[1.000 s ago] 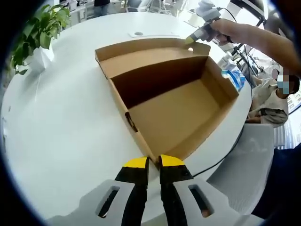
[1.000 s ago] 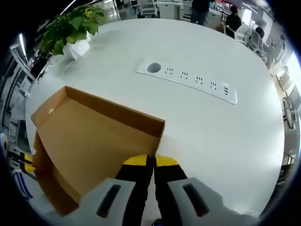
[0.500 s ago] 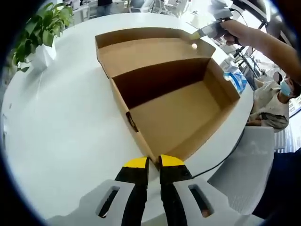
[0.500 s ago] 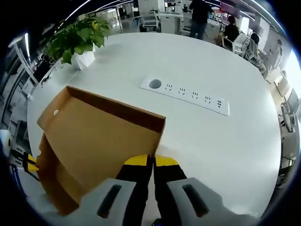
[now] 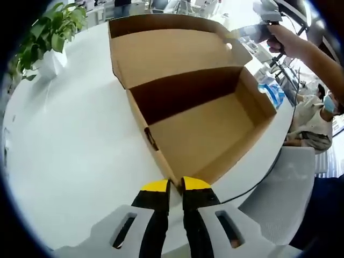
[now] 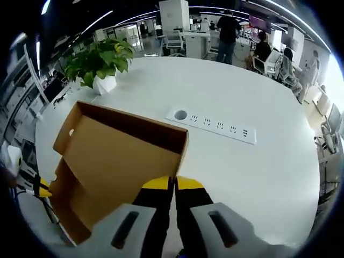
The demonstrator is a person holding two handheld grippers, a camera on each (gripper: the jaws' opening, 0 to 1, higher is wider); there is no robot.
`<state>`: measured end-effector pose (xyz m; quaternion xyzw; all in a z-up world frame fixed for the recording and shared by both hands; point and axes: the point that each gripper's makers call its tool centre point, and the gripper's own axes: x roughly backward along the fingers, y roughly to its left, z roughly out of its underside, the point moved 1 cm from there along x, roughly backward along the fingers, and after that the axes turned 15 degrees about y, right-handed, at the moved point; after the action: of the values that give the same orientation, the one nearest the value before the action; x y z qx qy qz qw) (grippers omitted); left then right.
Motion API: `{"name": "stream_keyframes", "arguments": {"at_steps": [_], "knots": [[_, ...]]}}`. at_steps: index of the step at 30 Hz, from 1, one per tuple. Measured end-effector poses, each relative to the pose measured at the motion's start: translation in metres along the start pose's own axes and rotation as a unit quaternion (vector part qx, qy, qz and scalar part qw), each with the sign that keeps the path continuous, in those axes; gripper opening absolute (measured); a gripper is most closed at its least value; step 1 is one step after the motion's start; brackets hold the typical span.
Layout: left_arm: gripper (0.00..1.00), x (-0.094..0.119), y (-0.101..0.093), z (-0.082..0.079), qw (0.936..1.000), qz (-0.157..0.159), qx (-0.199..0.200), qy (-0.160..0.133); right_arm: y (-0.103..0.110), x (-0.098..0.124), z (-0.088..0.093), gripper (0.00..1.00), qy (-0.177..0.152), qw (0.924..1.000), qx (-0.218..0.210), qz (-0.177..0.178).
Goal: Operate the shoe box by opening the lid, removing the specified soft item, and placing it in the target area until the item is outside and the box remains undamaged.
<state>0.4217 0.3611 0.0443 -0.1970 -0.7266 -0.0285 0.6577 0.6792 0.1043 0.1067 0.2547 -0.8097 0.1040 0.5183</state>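
Shoe box (image 5: 204, 129) sits open on the white table (image 5: 70, 156), brown cardboard, interior bare as far as visible. Left tool (image 5: 176, 186): yellow-tipped jaws pressed together at the box's near corner, which sits in the slit between the tips; grip on the cardboard cannot be confirmed. Right tool (image 6: 173, 184): jaws clenched on the free corner of the lid (image 6: 121, 156), holding the lid raised and tilted. In the left gripper view the right tool (image 5: 242, 33) meets the lid's far corner, a person's hand (image 5: 279, 37) behind it. Table carries a potted plant (image 6: 99, 59) and a recessed socket strip (image 6: 212, 124). Open-plan office behind, people standing at desks.
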Motion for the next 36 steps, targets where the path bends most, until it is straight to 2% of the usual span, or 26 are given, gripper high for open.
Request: {"name": "stream_keyframes", "arguments": {"at_steps": [17, 28, 36], "knots": [[0.04, -0.001, -0.001, 0.0, 0.9995, -0.018, 0.021, -0.015, 0.012, 0.039, 0.008, 0.0, -0.06, 0.9982, 0.005, -0.002], [0.04, -0.001, -0.001, 0.001, 0.999, -0.029, 0.024, -0.024, 0.022, 0.061, 0.022, 0.0, -0.074, 0.9971, 0.014, 0.005], [0.04, -0.001, -0.001, 0.0, 0.9987, -0.034, 0.024, -0.03, 0.026, 0.07, 0.033, 0.0, -0.08, 0.9966, 0.018, 0.012]]}}
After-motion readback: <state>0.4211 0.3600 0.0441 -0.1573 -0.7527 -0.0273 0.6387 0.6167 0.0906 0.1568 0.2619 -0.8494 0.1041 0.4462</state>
